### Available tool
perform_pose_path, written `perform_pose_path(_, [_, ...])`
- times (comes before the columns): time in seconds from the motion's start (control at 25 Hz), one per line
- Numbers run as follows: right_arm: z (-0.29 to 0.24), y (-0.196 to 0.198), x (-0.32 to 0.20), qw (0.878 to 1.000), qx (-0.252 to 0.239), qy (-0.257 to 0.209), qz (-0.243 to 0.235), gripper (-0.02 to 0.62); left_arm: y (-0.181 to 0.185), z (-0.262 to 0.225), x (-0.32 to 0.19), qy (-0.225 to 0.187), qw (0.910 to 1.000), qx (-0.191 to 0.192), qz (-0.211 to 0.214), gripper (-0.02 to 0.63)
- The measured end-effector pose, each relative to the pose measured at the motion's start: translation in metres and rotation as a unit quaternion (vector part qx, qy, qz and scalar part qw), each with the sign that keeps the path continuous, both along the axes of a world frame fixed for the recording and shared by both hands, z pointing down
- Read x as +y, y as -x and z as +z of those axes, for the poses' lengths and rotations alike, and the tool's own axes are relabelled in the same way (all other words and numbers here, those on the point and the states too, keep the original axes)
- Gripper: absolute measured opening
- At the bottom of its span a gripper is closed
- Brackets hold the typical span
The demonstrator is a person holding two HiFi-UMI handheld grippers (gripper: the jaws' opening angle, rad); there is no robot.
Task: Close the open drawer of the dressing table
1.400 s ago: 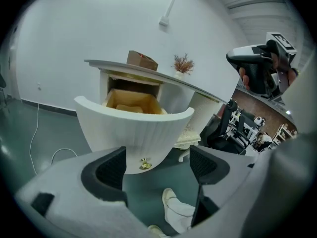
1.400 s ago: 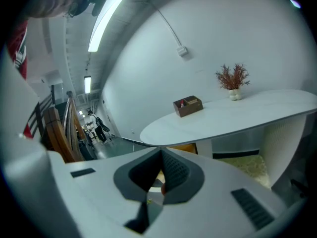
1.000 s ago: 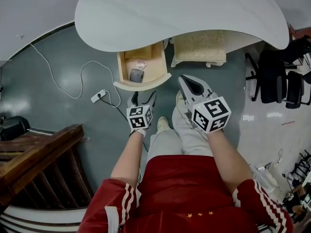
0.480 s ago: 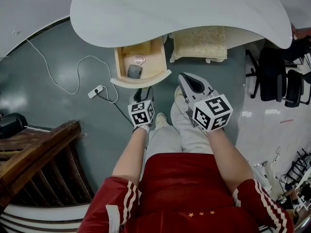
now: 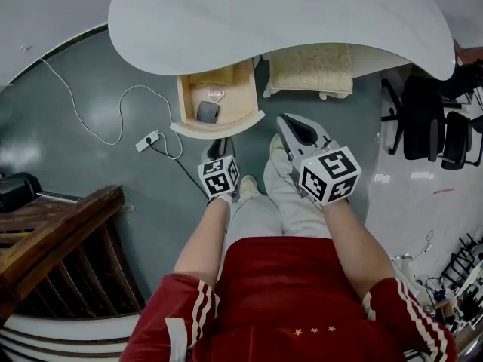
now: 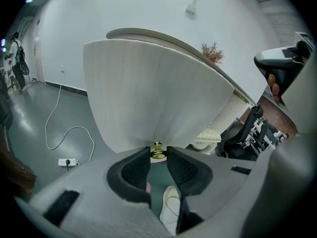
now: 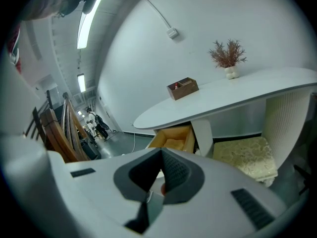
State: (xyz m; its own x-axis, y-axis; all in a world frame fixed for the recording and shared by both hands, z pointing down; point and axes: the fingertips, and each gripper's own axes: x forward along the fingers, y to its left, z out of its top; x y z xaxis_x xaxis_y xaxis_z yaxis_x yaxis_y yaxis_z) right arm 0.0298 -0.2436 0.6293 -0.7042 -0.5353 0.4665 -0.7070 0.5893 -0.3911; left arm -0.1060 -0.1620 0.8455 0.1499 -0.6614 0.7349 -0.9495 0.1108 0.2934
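The dressing table (image 5: 272, 21) has a white curved top. Its drawer (image 5: 219, 130) stands pulled out, wooden inside, with a grey object (image 5: 209, 112) in it. My left gripper (image 5: 217, 151) is just in front of the drawer's curved white front (image 6: 148, 93). Its jaws have just been closing and now stand a narrow gap apart. The gold knob (image 6: 157, 150) shows at their tips (image 6: 158, 157), and I see no pad pressing on it. Further right, above the person's leg, my right gripper (image 5: 293, 129) is shut and empty. The right gripper (image 7: 161, 155) view shows the open drawer (image 7: 174, 138) ahead.
A cream-cushioned stool (image 5: 311, 68) sits under the table, right of the drawer. A power strip (image 5: 149, 140) with a white cable lies on the floor to the left. A wooden stair rail (image 5: 60, 236) is at lower left, black chairs (image 5: 430, 119) at right.
The left gripper's jaws, spread wide a second ago, have drawn close together in front of the drawer. Both hands have stayed about where they were.
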Motion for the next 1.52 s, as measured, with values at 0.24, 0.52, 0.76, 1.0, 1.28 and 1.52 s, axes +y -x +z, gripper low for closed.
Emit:
perform_pose_path(0.24, [-0.003, -0.002, -0.013, 1.000, 0.005, -0.006, -0.002, 0.005, 0.002, 0.000, -0.006, -0.008, 0.9999, -0.009, 0.004, 0.100])
perform_pose_path(0.52, [-0.010, -0.006, -0.021, 1.000, 0.019, -0.016, -0.012, 0.005, 0.007, 0.001, -0.023, -0.023, 0.9996, -0.016, -0.005, 0.101])
perform_pose_path(0.76, [-0.008, -0.011, -0.026, 0.999, 0.029, -0.015, -0.014, 0.006, 0.010, 0.002, -0.039, -0.030, 0.9994, -0.016, -0.010, 0.103])
perform_pose_path(1.0, [0.002, -0.007, -0.025, 0.999, 0.029, -0.007, -0.027, 0.006, 0.014, 0.000, -0.060, -0.046, 0.9988, -0.018, 0.008, 0.104])
perform_pose_path(1.28, [0.014, -0.007, -0.026, 0.999, 0.030, 0.004, -0.027, 0.006, 0.015, -0.003, -0.083, -0.058, 0.9977, -0.021, 0.030, 0.104])
perform_pose_path(1.52, [0.015, -0.011, -0.035, 0.999, 0.032, 0.001, -0.021, 0.006, 0.020, -0.006, -0.104, -0.070, 0.9968, -0.029, 0.028, 0.104])
